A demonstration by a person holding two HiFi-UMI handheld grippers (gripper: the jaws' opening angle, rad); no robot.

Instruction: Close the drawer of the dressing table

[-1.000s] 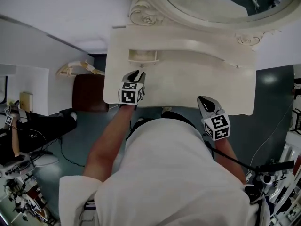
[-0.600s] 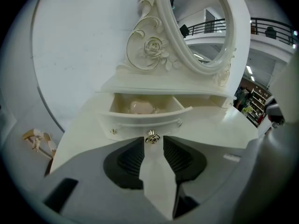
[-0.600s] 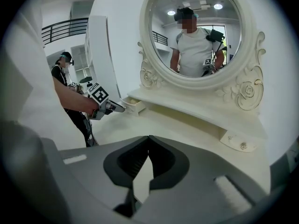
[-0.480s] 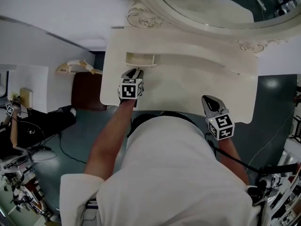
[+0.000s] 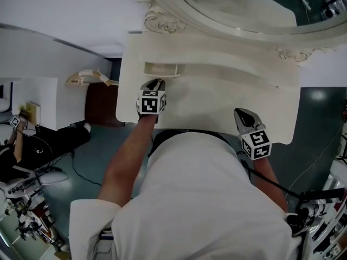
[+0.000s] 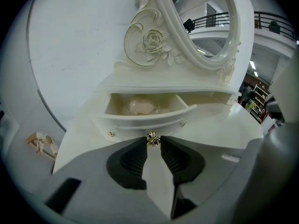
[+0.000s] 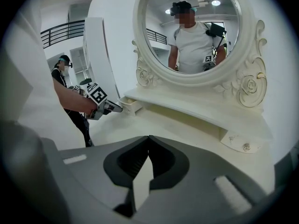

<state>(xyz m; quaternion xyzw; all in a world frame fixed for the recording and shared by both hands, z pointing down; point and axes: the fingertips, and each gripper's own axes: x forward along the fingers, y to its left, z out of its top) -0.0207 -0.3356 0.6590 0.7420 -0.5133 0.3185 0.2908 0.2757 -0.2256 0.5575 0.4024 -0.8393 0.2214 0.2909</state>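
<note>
The small drawer at the left of the cream dressing table stands pulled out. In the left gripper view, a pale lump lies inside the drawer. My left gripper is at the drawer front. Its jaws are closing, and the little brass knob sits between the tips of my left gripper, touching both. My right gripper hovers over the table's front right. In the right gripper view its jaws are shut on nothing, and my left gripper shows at the drawer.
An ornate oval mirror rises behind the tabletop and reflects a person in a white shirt. A second small drawer front at the right is pushed in. A dark red stool stands left of the table, with a person and gear beyond.
My left gripper has edged closer to the drawer front. My right gripper has come slightly further over the table's front edge.
</note>
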